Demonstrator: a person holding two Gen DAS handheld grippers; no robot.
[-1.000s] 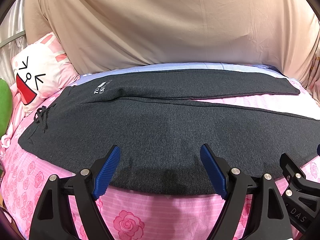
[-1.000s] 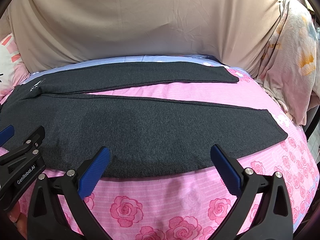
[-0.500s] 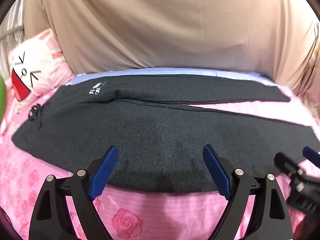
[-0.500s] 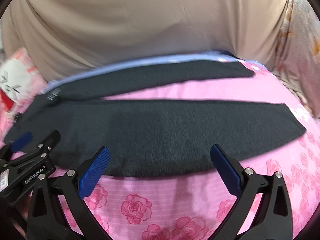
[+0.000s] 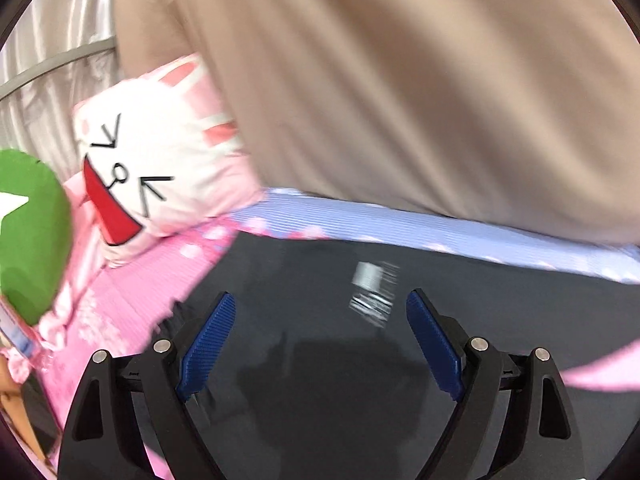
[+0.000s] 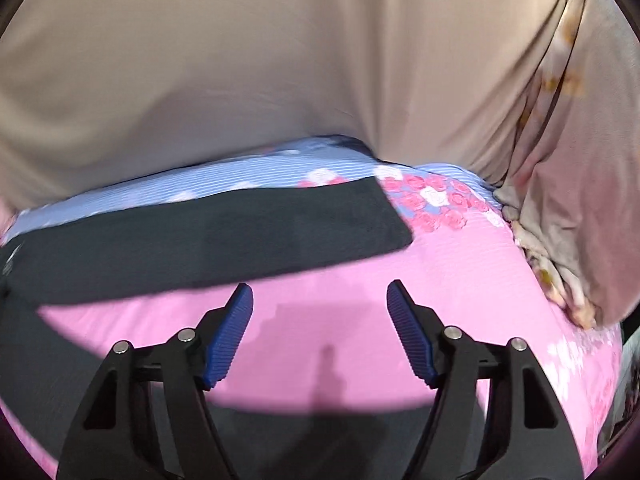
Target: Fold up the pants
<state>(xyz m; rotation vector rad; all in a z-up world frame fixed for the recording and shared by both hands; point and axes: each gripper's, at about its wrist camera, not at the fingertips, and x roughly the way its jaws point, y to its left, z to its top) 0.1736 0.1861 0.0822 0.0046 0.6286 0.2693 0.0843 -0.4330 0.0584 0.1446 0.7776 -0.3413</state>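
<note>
Dark charcoal knit pants (image 5: 320,312), matte and slightly fuzzy, spread flat across a bed covered in a pink sheet (image 6: 472,280) printed with roses, banded in pale blue stripes along the far edge. Left gripper (image 5: 320,332) hovering low over the upper part of the pants, beside a blurred white printed logo (image 5: 374,292); ribbed blue pads (image 5: 208,344) on black angular plastic arms, jaws spread wide, nothing between them. Right gripper (image 6: 320,328) poised over bare pink sheet in the gap between the two pant legs, jaws likewise spread apart and empty. Far leg a long dark strip ending in a squared cuff (image 6: 384,216); near leg passing under the right gripper's arms. Soft white-and-pink rabbit cushion (image 5: 160,168) with a red open mouth at the left, next to a rounded green plush shape (image 5: 32,232). Smooth beige draped cloth (image 6: 280,60) behind the bed. Both views motion-blurred.
</note>
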